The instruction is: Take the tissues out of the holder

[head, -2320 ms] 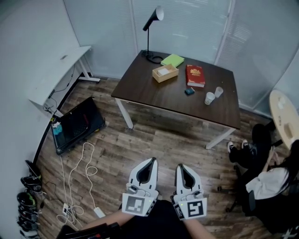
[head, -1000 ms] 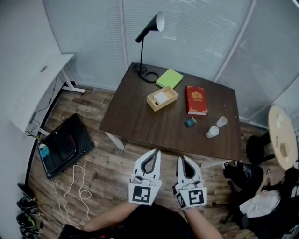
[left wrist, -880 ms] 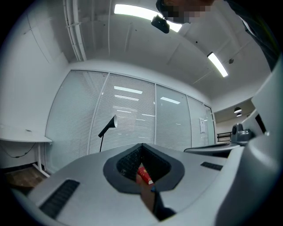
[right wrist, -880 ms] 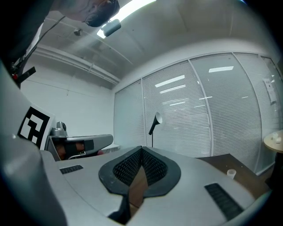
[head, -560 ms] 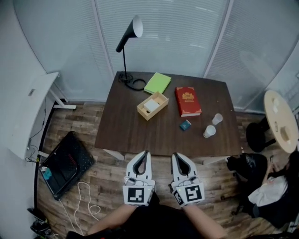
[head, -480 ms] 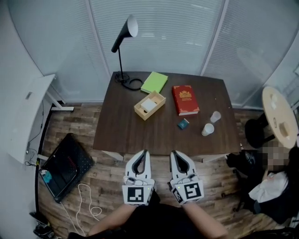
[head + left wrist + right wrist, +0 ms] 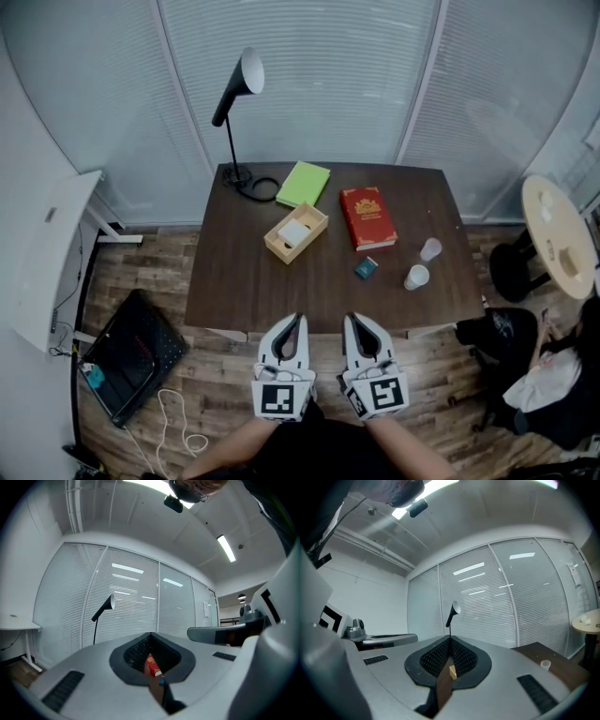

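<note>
A wooden tissue holder with white tissues in it sits on the dark brown table, left of centre. My left gripper and right gripper hang side by side in front of the table's near edge, well short of the holder. Both are shut with nothing between the jaws. In the left gripper view the gripper frames a slice of the red book. In the right gripper view the gripper frames a corner of the holder.
On the table stand a black lamp, a green notebook, a red book, a small teal box and two cups. A seated person and a round table are at right; a black case and cables lie on the floor at left.
The table has swung square to me and come nearer, sliding down in the head view. Both grippers stay shut, side by side, in front of me.
</note>
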`<state>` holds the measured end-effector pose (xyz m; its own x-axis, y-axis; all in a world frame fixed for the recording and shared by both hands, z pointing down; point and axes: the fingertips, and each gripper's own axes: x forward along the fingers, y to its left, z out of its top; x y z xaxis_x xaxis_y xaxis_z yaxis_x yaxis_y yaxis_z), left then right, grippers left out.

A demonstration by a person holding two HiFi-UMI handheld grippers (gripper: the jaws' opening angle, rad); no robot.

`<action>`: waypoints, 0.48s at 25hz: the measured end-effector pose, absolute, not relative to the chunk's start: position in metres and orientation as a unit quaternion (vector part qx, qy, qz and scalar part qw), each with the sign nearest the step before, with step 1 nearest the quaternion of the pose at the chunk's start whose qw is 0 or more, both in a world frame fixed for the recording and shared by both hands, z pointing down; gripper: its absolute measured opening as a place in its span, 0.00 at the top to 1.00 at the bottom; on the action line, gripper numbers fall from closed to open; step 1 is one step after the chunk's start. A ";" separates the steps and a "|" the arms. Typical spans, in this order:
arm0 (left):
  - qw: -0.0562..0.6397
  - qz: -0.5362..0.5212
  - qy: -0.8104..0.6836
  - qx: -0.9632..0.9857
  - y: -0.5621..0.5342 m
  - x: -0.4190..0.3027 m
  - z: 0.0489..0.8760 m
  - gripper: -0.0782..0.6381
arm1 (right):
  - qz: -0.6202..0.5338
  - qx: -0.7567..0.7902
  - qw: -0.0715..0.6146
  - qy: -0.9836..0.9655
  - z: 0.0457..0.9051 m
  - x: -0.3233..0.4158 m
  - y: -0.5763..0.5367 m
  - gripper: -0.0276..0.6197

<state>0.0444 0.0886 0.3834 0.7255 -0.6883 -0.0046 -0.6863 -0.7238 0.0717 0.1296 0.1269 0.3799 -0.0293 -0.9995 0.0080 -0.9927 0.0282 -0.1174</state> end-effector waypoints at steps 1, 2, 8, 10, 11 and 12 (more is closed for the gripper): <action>0.033 -0.015 -0.371 0.928 0.084 0.045 0.384 0.89 | -0.045 -0.696 0.037 0.716 0.381 0.130 0.124 0.94; 0.035 -0.018 -0.373 0.927 0.080 0.046 0.384 0.89 | -0.045 -0.695 0.036 0.717 0.382 0.131 0.120 0.94; 0.036 -0.025 -0.373 0.927 0.073 0.056 0.383 0.89 | -0.045 -0.698 0.041 0.713 0.379 0.143 0.106 0.94; 0.038 -0.018 -0.375 0.926 0.070 0.060 0.386 0.89 | -0.046 -0.698 0.044 0.714 0.378 0.147 0.102 0.94; 0.038 -0.015 -0.376 0.926 0.068 0.063 0.387 0.89 | -0.047 -0.696 0.044 0.715 0.379 0.149 0.100 0.94; 0.039 -0.012 -0.377 0.925 0.067 0.068 0.389 0.89 | -0.050 -0.695 0.044 0.716 0.381 0.152 0.099 0.94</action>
